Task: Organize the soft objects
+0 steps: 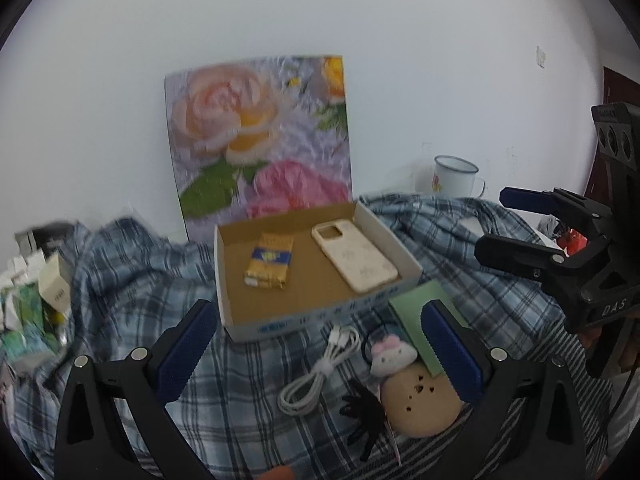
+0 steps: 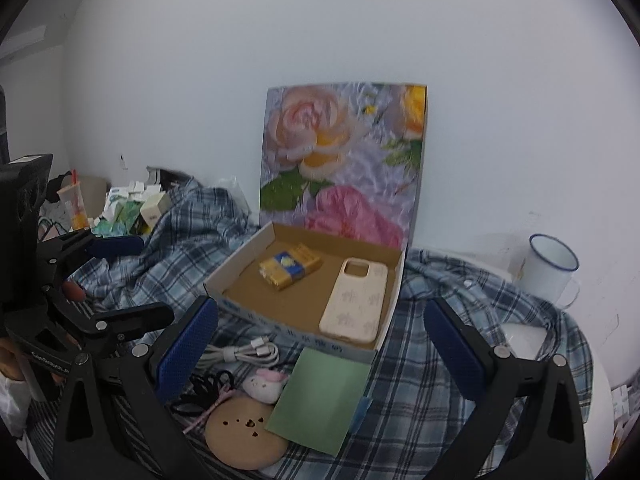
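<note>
1. We see a blue plaid cloth (image 1: 168, 280) spread under everything; a shallow cardboard box (image 1: 320, 322) sits on it, its flowered lid (image 1: 260, 136) standing upright against the white wall behind.
2. Our left gripper (image 1: 320, 354) hangs just in front of the box, blue pads wide apart, nothing between them; our right gripper (image 2: 320, 350) hovers in front of the box too, fingers spread and empty.
3. Right of the box and behind it stands a white enamel mug (image 2: 550, 270), on the cloth's far edge.
4. Inside the box lie a cream phone case (image 1: 354, 254) on the right and a yellow-and-blue packet (image 1: 270, 262) on the left, apart.
5. In front of the box a green card (image 2: 320, 404) touches its front wall; a round tan cushion (image 2: 244, 438) lies nearer us, tucked under the card's corner.
6. A coiled white cable (image 1: 320, 368) lies in front of the box; a small white-and-pink plush (image 1: 390, 354) rests against the cushion; a black hair tie (image 1: 362, 412) sits beside both.
</note>
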`<move>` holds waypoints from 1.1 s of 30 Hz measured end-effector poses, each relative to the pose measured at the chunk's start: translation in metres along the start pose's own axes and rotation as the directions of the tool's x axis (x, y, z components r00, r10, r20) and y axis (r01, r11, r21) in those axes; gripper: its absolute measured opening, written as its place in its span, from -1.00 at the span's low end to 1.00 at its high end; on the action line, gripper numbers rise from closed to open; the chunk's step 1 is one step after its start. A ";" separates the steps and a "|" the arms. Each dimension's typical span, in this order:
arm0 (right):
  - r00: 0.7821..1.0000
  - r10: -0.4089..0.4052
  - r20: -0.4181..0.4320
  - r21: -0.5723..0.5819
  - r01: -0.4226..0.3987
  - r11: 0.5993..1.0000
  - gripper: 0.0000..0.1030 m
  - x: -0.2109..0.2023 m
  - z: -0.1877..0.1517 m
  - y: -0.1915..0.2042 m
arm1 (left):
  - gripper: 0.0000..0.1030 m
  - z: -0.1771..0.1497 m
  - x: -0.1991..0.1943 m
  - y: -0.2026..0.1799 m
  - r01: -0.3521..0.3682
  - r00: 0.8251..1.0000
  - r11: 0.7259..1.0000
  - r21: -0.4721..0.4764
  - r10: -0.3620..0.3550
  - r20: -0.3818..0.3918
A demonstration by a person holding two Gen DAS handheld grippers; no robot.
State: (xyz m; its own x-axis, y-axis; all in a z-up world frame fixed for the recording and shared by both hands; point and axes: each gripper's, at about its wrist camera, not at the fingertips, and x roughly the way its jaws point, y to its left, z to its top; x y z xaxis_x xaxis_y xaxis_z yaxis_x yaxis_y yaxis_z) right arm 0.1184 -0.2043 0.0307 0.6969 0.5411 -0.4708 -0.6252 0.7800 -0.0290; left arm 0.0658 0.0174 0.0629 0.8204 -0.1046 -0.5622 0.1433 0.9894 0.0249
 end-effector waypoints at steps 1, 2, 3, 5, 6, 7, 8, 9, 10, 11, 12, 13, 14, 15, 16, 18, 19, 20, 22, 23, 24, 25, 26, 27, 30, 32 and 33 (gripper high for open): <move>1.000 0.001 -0.008 -0.002 -0.001 1.000 0.99 0.003 -0.002 0.000 | 1.00 -0.004 0.003 0.002 0.005 1.000 1.000 -0.017 -0.005 -0.009; 1.000 0.000 -0.017 0.000 0.000 1.000 0.99 0.006 -0.004 -0.001 | 1.00 -0.007 0.004 0.003 0.012 1.000 1.000 -0.029 -0.012 -0.014; 1.000 0.002 -0.026 0.004 -0.002 1.000 0.99 0.009 -0.005 -0.003 | 1.00 -0.010 0.006 0.005 0.028 0.999 0.999 -0.044 -0.029 -0.023; 0.999 0.006 -0.038 0.011 -0.006 1.000 0.99 0.014 -0.009 -0.005 | 1.00 -0.015 0.009 0.006 0.055 0.998 0.996 -0.068 -0.058 -0.039; 0.999 0.008 -0.043 0.015 -0.008 1.000 0.99 0.016 -0.010 -0.006 | 1.00 -0.017 0.011 0.006 0.064 0.997 0.995 -0.071 -0.068 -0.046; 0.999 0.010 -0.047 0.018 -0.009 1.000 0.99 0.018 -0.011 -0.007 | 1.00 -0.019 0.013 0.005 0.070 0.996 0.995 -0.070 -0.074 -0.055; 0.999 0.012 -0.053 0.023 -0.011 1.000 0.99 0.021 -0.013 -0.008 | 1.00 -0.020 0.016 0.003 0.074 0.995 0.995 -0.067 -0.078 -0.060; 0.998 0.015 -0.059 0.028 -0.013 1.000 0.99 0.023 -0.015 -0.009 | 1.00 -0.022 0.017 0.002 0.076 0.995 0.995 -0.064 -0.080 -0.064; 0.998 0.017 -0.066 0.031 -0.015 0.999 0.99 0.025 -0.017 -0.009 | 1.00 -0.024 0.020 0.000 0.082 0.994 0.995 -0.064 -0.087 -0.071; 0.997 0.019 -0.073 0.034 -0.016 0.999 0.99 0.027 -0.018 -0.009 | 1.00 -0.027 0.022 -0.001 0.093 0.992 0.993 -0.069 -0.098 -0.078; 0.996 0.021 -0.081 0.035 -0.018 0.999 0.99 0.030 -0.021 -0.010 | 1.00 -0.029 0.025 0.000 0.107 0.990 0.991 -0.079 -0.113 -0.086; 0.996 0.025 -0.090 0.037 -0.021 0.999 0.99 0.032 -0.023 -0.010 | 1.00 -0.031 0.028 0.000 0.129 0.986 0.987 -0.098 -0.139 -0.098; 0.994 0.036 -0.099 0.045 -0.032 0.998 0.99 0.035 -0.024 -0.012 | 0.99 -0.033 0.030 0.000 0.142 0.983 0.984 -0.105 -0.153 -0.106; 0.992 0.060 -0.107 0.063 -0.054 0.997 0.99 0.037 -0.026 -0.013 | 0.94 -0.035 0.033 0.000 0.147 0.981 0.984 -0.105 -0.158 -0.114; 0.990 0.088 -0.113 0.083 -0.078 0.993 0.99 0.040 -0.027 -0.015 | 0.91 -0.037 0.035 -0.001 0.146 0.980 0.984 -0.103 -0.158 -0.123; 0.986 0.112 -0.124 0.110 -0.098 0.989 0.99 0.044 -0.030 -0.019 | 0.77 -0.042 0.040 -0.002 0.141 0.978 0.985 -0.102 -0.155 -0.140; 0.985 0.111 -0.129 0.113 -0.097 0.989 0.99 0.046 -0.032 -0.020 | 0.72 -0.044 0.043 -0.001 0.143 0.976 0.984 -0.106 -0.158 -0.152; 0.985 0.106 -0.138 0.114 -0.091 0.989 0.99 0.048 -0.034 -0.021 | 0.58 -0.048 0.048 -0.001 0.149 0.972 0.982 -0.113 -0.166 -0.169; 0.982 0.106 -0.153 0.122 -0.088 0.989 0.99 0.053 -0.036 -0.022 | 0.40 -0.053 0.053 -0.002 0.158 0.964 0.981 -0.116 -0.179 -0.195; 0.981 0.109 -0.161 0.128 -0.089 0.988 0.99 0.055 -0.038 -0.023 | 0.39 -0.056 0.057 -0.004 0.166 0.959 0.980 -0.113 -0.188 -0.214; 0.979 0.114 -0.168 0.135 -0.091 0.987 0.99 0.057 -0.040 -0.024 | 0.39 -0.058 0.060 -0.005 0.168 0.956 0.979 -0.111 -0.190 -0.226; 0.978 0.117 -0.173 0.139 -0.094 0.986 0.99 0.059 -0.041 -0.024 | 0.39 -0.060 0.062 -0.006 0.171 0.953 0.979 -0.109 -0.192 -0.234; 0.977 0.119 -0.177 0.141 -0.095 0.986 0.99 0.060 -0.042 -0.024 | 0.38 -0.061 0.064 -0.007 0.177 0.950 0.978 -0.109 -0.199 -0.243; 0.976 0.120 -0.182 0.139 -0.095 0.986 0.99 0.061 -0.042 -0.024 | 0.37 -0.063 0.066 -0.008 0.179 0.948 0.978 -0.109 -0.202 -0.248; 0.974 0.123 -0.190 0.137 -0.098 0.986 0.99 0.063 -0.044 -0.023 | 0.18 -0.067 0.071 -0.008 0.180 0.942 0.977 -0.113 -0.204 -0.266; 0.973 0.127 -0.193 0.136 -0.101 0.986 0.99 0.063 -0.044 -0.022 | -0.04 -0.069 0.074 -0.008 0.187 0.936 0.975 -0.117 -0.213 -0.279; 0.972 0.127 -0.196 0.135 -0.102 0.986 0.99 0.064 -0.045 -0.021 | -0.17 -0.071 0.076 -0.008 0.188 0.933 0.975 -0.119 -0.215 -0.289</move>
State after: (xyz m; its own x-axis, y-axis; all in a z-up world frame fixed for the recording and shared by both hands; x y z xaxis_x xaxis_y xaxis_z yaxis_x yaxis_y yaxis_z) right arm 0.1606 -0.2005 -0.0383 0.5292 0.5635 -0.6344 -0.6395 0.7563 0.1382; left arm 0.0881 0.0090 -0.0386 0.5744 -0.2816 -0.7686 0.2284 0.9568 -0.1799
